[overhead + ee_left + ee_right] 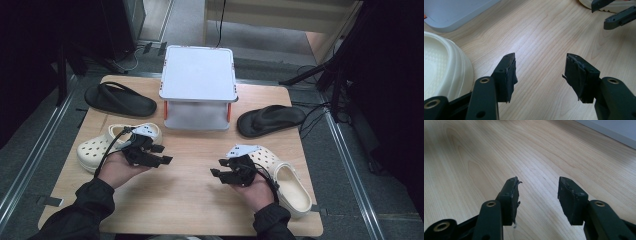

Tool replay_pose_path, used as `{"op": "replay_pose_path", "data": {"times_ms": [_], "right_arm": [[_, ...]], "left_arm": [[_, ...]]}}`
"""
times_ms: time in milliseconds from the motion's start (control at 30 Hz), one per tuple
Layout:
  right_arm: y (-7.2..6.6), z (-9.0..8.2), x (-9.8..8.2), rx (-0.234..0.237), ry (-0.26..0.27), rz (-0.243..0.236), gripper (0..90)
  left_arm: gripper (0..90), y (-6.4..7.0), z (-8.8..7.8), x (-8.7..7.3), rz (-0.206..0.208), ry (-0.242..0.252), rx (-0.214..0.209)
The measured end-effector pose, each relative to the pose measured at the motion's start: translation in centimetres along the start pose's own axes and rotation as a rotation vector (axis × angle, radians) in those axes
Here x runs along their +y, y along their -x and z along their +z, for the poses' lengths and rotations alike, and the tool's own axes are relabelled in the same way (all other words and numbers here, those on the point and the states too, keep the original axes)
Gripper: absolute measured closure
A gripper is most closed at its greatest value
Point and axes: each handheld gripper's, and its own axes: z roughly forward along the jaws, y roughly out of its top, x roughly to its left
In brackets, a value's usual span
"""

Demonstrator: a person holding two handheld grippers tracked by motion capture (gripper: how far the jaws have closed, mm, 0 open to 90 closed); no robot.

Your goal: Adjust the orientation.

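Observation:
My left gripper (pixel 163 154) hovers over the wooden table (pixel 190 200), just right of a cream clog (pixel 102 145). Its jaws stand open with nothing between them, as the left gripper view (pixel 540 58) confirms; the clog's (pixel 441 67) rim lies at that view's left. My right gripper (pixel 216 172) faces it from the other side, held in front of a second cream clog (pixel 290 185). It is open too, with bare wood between its fingers (pixel 537 181). Its jaws also appear at the top right of the left gripper view (pixel 616 15).
A white two-tier shelf (pixel 198 75) stands at the back middle of the table. One black flip-flop (pixel 120 100) lies at the back left and another (pixel 270 120) right of the shelf. Bare wood lies between the two grippers. Dark stands and cables surround the table.

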Motion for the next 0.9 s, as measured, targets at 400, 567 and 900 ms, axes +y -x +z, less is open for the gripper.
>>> {"op": "replay_pose_path", "data": {"times_ms": [400, 567, 900], "right_arm": [[0.1, -0.2, 0.1, 0.000, 0.001, 0.009, 50.7], [0.1, 0.0, 0.2, 0.003, -0.003, 0.004, 50.4], [-0.1, 0.1, 0.3, 0.016, -0.001, 0.000, 50.3]], "left_arm": [[44.7, 0.0, -0.6, 0.0, -0.005, 0.017, -0.020], [49.4, -0.5, -1.0, -0.1, -0.036, 0.016, -0.049], [49.1, -0.8, -1.7, -0.3, -0.022, 0.011, -0.020]]}}
